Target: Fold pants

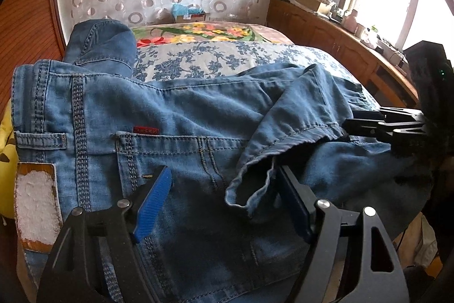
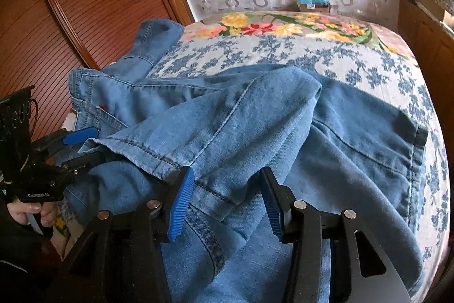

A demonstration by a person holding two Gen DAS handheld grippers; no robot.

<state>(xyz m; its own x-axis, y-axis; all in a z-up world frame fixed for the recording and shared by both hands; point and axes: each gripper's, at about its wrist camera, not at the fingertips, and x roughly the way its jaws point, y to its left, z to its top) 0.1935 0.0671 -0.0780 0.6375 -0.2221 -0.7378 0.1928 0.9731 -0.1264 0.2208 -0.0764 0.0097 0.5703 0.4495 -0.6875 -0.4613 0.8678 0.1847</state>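
Blue denim pants (image 1: 181,115) lie on the bed with the waistband and back pocket at the left, and a leg folded back so its hem (image 1: 286,132) rests over the seat. My left gripper (image 1: 224,198) is open, its blue pads on either side of the hem's near corner, just above the denim. My right gripper (image 2: 227,198) is open over the other end of that hem (image 2: 204,183); it also shows in the left wrist view (image 1: 377,124). The left gripper shows at the left of the right wrist view (image 2: 82,144).
The bed carries a blue floral sheet (image 2: 340,56) and a flowered blanket (image 1: 198,33) at the far end. A second denim piece (image 1: 105,44) lies at the far left. A wooden sliding door (image 2: 71,19) stands left, a wooden cabinet (image 1: 326,33) right under the window.
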